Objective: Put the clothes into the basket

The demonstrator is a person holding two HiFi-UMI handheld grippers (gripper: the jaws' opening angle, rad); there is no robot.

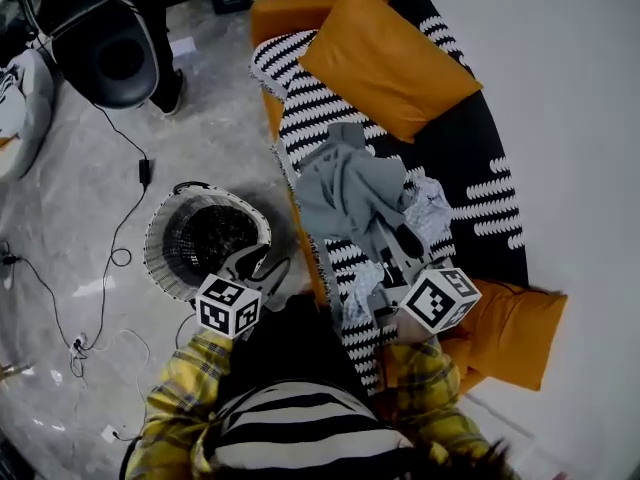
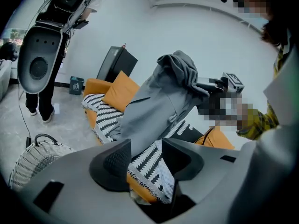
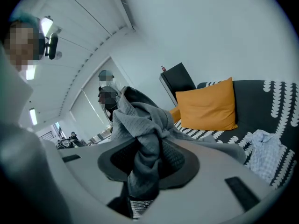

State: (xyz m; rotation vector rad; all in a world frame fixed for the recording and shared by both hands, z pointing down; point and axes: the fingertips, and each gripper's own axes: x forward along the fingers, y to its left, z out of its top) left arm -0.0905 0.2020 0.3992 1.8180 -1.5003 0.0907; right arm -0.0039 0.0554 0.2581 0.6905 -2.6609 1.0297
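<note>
A grey garment [image 1: 350, 193] hangs above the sofa, bunched between the pads of my right gripper [image 3: 147, 160], which is shut on it. In the head view the right gripper [image 1: 398, 240] sits over the sofa's front edge. The left gripper view shows the same garment [image 2: 159, 101] draping down from the right gripper [image 2: 219, 85]. My left gripper [image 2: 147, 157] is open with nothing between its jaws; it hovers [image 1: 262, 265] beside the rim of the woven basket [image 1: 205, 238] on the floor. A pale checked cloth [image 1: 432, 208] lies on the sofa.
The orange sofa carries a black-and-white patterned throw [image 1: 310, 98] and two orange cushions [image 1: 385, 58] [image 1: 515, 333]. A dark rounded machine [image 1: 110, 48] stands at the far left with cables [image 1: 120, 248] trailing over the grey floor. A white wall is at the right.
</note>
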